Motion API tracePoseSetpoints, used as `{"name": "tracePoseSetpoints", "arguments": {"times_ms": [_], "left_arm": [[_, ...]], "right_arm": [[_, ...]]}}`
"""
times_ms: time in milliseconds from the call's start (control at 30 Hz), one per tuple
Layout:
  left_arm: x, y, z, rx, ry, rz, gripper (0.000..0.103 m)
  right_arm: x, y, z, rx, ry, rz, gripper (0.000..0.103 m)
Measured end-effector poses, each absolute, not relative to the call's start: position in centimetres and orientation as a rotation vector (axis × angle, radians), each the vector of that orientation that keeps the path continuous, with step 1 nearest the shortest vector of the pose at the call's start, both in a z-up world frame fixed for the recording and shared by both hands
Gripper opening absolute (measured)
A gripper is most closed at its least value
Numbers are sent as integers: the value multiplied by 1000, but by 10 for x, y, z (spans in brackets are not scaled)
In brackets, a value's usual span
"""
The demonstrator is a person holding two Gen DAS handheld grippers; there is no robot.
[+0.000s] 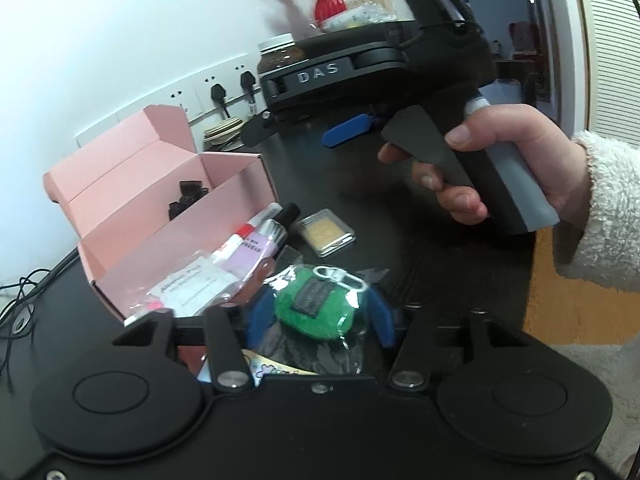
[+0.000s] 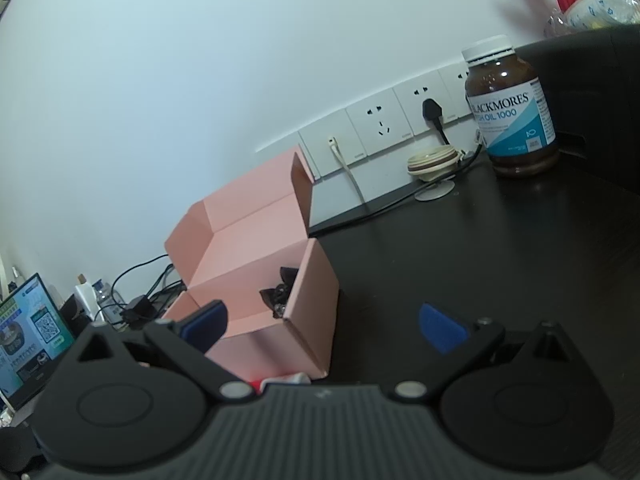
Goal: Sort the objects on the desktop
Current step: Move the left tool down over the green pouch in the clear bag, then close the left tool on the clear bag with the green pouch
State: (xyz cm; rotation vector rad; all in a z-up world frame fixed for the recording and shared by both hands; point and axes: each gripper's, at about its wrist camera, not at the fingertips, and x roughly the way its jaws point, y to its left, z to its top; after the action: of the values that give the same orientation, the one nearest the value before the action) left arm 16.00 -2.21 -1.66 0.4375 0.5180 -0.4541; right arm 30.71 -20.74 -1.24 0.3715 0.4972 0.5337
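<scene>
Here the left gripper (image 1: 320,314) clamps the green pouch (image 1: 316,304) — pink box (image 1: 168,216) alongside, right gripper (image 2: 324,326) released.

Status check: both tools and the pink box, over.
Left tool clamped on bagged green plush. Right tool open, empty. Pink box open; tube lies alongside it.

"DAS" stands in pale letters on the black body of the right hand-held gripper (image 1: 352,136) — the brown supplement bottle (image 2: 510,108) carries a label reading "BLACKMORES" and "FISH OIL 1000" — other print is too blurred to read

Home desk (image 2: 500,240), supplement bottle (image 2: 510,108)
</scene>
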Motion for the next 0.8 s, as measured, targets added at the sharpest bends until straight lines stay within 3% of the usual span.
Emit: {"name": "tracePoseSetpoints", "arguments": {"times_ms": [67, 533, 800], "left_arm": [[161, -20, -16, 440, 515, -446, 65], [157, -12, -11, 337, 616, -532, 64], [163, -13, -8, 321, 603, -504, 73]], "right_arm": [[307, -208, -13, 374, 496, 534, 102], [307, -209, -12, 383, 501, 539, 102], [308, -210, -12, 385, 499, 538, 102]]}}
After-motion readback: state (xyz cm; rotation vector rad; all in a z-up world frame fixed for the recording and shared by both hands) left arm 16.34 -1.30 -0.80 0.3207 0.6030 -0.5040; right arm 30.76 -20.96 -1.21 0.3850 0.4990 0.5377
